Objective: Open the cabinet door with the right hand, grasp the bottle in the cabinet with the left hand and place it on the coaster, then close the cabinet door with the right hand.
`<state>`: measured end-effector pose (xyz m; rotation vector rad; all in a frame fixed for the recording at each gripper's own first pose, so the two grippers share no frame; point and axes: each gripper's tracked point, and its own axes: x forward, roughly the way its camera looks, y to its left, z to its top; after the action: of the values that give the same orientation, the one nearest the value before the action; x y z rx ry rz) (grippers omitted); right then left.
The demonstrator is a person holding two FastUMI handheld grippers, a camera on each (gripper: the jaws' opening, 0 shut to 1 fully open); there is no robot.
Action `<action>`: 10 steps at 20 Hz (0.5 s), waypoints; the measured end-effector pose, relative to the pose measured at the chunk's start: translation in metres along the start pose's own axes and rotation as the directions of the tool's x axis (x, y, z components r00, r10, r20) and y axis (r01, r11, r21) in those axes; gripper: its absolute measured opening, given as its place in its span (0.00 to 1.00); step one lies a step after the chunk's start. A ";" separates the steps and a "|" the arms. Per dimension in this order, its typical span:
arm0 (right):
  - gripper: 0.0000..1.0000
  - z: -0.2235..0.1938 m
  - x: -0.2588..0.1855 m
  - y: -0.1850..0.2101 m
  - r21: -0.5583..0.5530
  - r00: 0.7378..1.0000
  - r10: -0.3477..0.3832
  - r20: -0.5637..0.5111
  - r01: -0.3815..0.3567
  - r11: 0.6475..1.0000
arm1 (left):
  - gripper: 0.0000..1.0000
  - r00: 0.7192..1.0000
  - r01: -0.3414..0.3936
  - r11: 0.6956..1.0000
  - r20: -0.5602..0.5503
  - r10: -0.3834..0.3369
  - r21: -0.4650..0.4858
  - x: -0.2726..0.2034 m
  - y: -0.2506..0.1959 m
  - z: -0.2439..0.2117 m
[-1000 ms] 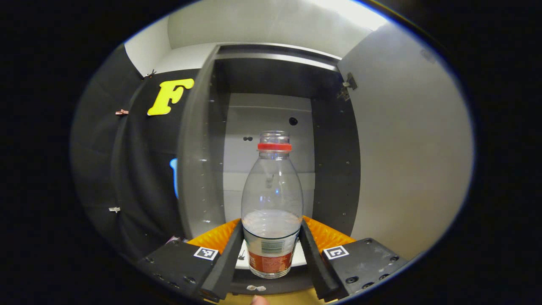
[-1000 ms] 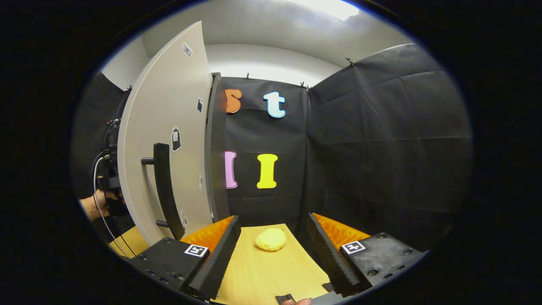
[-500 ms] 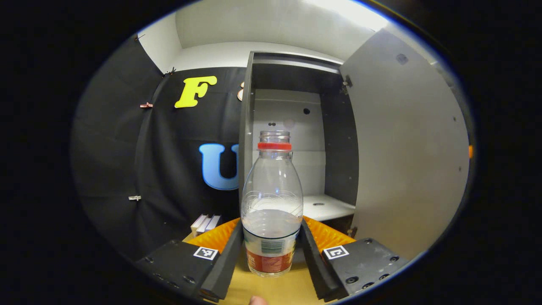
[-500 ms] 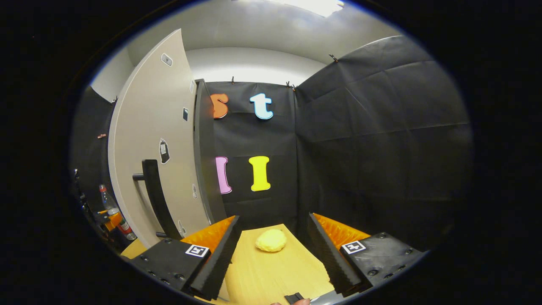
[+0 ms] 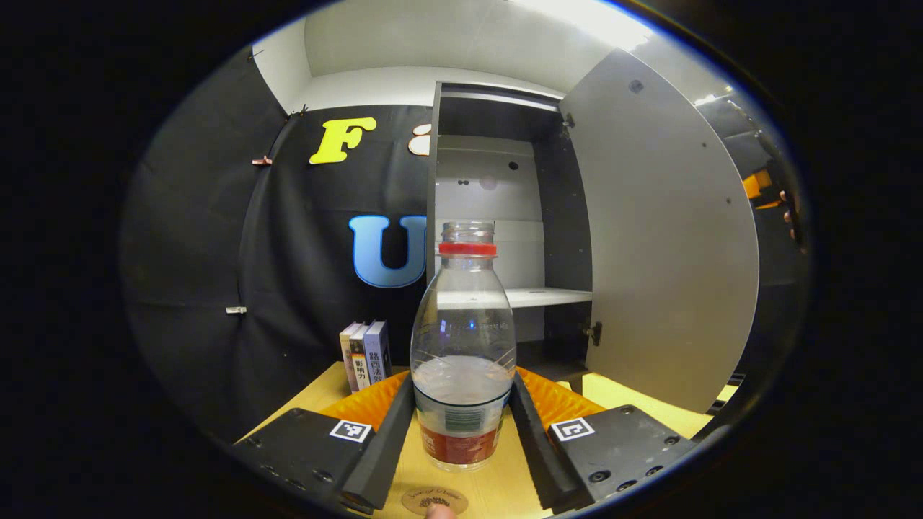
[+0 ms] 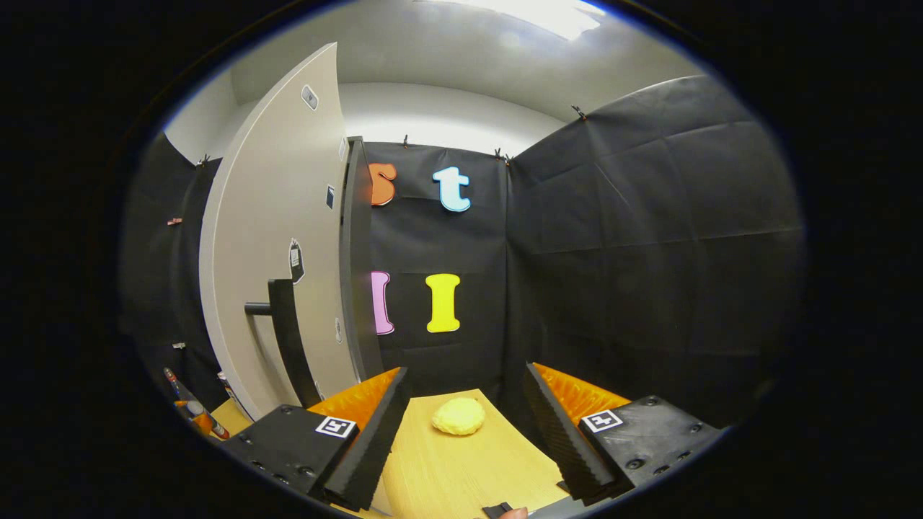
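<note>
In the left gripper view my left gripper [image 5: 461, 425] is shut on a clear bottle [image 5: 463, 339] with a red neck ring and a red label, held upright a little above the wooden table [image 5: 627, 404]. A round brown coaster [image 5: 433, 499] lies on the table just below and in front of the bottle's base. Behind stands the dark cabinet [image 5: 505, 216], its grey door [image 5: 656, 245] swung wide open to the right. In the right gripper view my right gripper [image 6: 465, 425] is open and holds nothing, to the right of the door [image 6: 274, 238] and its black handle [image 6: 288, 346].
Three books [image 5: 365, 353] stand upright at the cabinet's left. A yellow lump [image 6: 458, 417] lies on the table ahead of the right gripper. The cabinet's white shelf [image 5: 541, 297] is bare. The other gripper [image 5: 764, 191] and a hand show past the door's edge.
The left gripper has drawn back from the cabinet with the bottle and come down; the coaster has come into view under it. The right gripper has shifted slightly beside the door.
</note>
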<state>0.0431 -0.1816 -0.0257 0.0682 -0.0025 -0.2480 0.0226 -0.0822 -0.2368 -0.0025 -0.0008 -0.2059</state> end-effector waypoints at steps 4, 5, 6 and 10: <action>0.97 0.003 0.000 0.000 -0.013 0.999 -0.034 -0.001 0.034 0.999 | 0.75 0.998 0.025 1.000 -0.062 -0.026 -0.017 -0.009 0.006 -0.054; 0.97 0.005 0.002 0.000 -0.017 0.999 -0.041 -0.002 0.041 0.999 | 0.76 0.997 0.029 0.999 -0.073 -0.031 -0.025 -0.010 0.008 -0.066; 0.97 0.006 0.002 0.001 -0.019 0.999 -0.043 -0.004 0.043 0.999 | 0.76 0.996 0.031 0.999 -0.087 -0.033 -0.030 -0.012 0.011 -0.078; 0.97 0.002 0.002 -0.004 -0.026 0.997 -0.074 -0.024 0.074 0.997 | 0.76 0.992 0.046 0.999 -0.118 -0.048 -0.022 -0.012 0.022 -0.116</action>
<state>0.0440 -0.1857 -0.0239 0.0463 0.0281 -0.3213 0.0157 -0.0585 -0.3525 -0.0095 0.1192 -0.2530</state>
